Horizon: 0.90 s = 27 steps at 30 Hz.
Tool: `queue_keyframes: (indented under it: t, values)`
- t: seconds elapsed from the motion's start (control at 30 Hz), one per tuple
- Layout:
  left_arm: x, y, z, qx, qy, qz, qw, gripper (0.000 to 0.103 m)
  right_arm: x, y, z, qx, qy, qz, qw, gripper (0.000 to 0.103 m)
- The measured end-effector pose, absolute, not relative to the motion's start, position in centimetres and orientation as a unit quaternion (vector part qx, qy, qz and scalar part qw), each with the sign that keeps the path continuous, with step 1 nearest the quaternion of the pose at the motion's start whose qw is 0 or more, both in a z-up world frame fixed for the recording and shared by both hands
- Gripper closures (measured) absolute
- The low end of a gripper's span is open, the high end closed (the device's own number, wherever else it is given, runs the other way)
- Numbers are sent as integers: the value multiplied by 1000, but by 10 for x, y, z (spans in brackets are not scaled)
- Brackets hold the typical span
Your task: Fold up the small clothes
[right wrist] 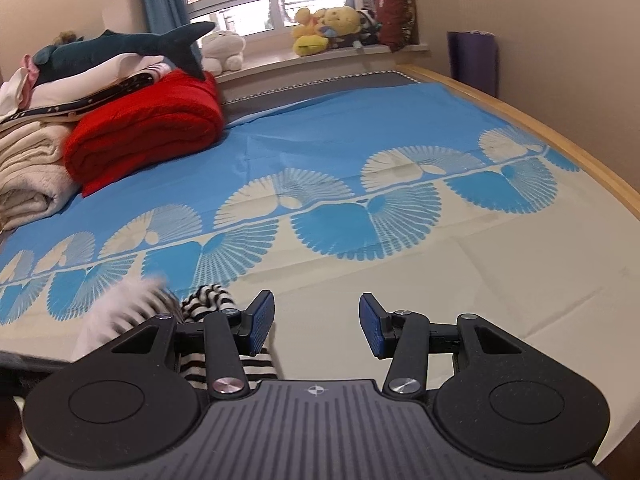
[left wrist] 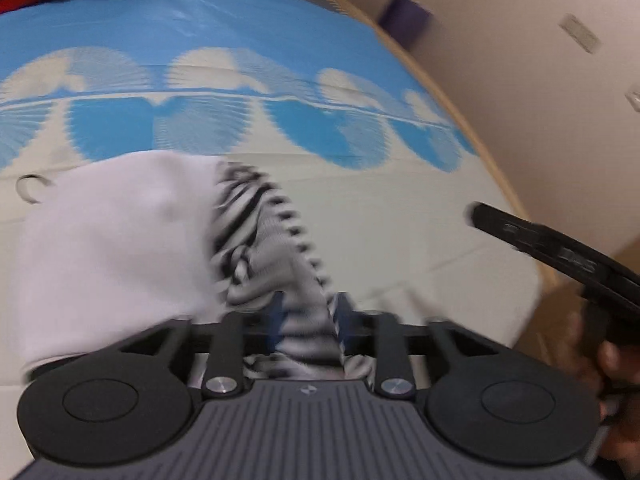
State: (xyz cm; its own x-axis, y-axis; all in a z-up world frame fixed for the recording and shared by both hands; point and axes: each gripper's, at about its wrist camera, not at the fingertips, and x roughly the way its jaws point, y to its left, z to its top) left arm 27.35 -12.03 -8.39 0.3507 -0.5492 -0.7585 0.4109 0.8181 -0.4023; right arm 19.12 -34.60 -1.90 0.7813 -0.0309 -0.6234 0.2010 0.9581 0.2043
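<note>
**Ana:** Left wrist view first: the left gripper [left wrist: 306, 312] is clenched on a black-and-white striped knit garment [left wrist: 280, 240], its blue pads pinching a bunched fold right between them. Everything is motion-blurred!

**Ben:** And from that pinch the stripes run forward, away from the jaws, joining a plain white cloth panel [left wrist: 120, 236] that spreads ahead and to the left, over the blue-and-cream fan-patterned bedsheet [left wrist: 240, 20].

**Ana:** Off to the right of those jaws, the black body of the right gripper [left wrist: 560, 252] pokes in, apart from the cloth.

**Ben:** On the right wrist view, the right gripper [right wrist: 317, 326] stands released, its blue pads [right wrist: 370, 326] wide apart with only cream sheet between them.

**Ana:** Just left of its jaws sits the striped garment, with a bit tucked under the left finger linkage; whether it touches, I cannot tell.

**Ben:** Farther ahead and left, a folded red blanket [right wrist: 148, 132] lies against stacked cream towels [right wrist: 28, 168], with a dark plush shark [right wrist: 120, 46] on top.

**Ana:** Far beyond the jaws, yellow plush toys [right wrist: 324, 28] line the windowsill.
</note>
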Motion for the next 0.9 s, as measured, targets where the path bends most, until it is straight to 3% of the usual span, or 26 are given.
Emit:
queue_keyframes:
  t: [0.23,0.47,0.57,0.9]
  values:
    - [271,-45,-49,-138,426,-249,859,55,192,-348,-19,137,320,-61,935,54]
    - [263,37,-43,-137,441,-156,873,56,196,-328,-18,167,317,-35,933,54]
    - [260,61,-44,-111,449,-136,876,56,199,-317,-19,189,319,-15,929,61]
    - [254,93,-50,-68,462,-131,875,56,226,-266,-53,270,441,145,844,53]
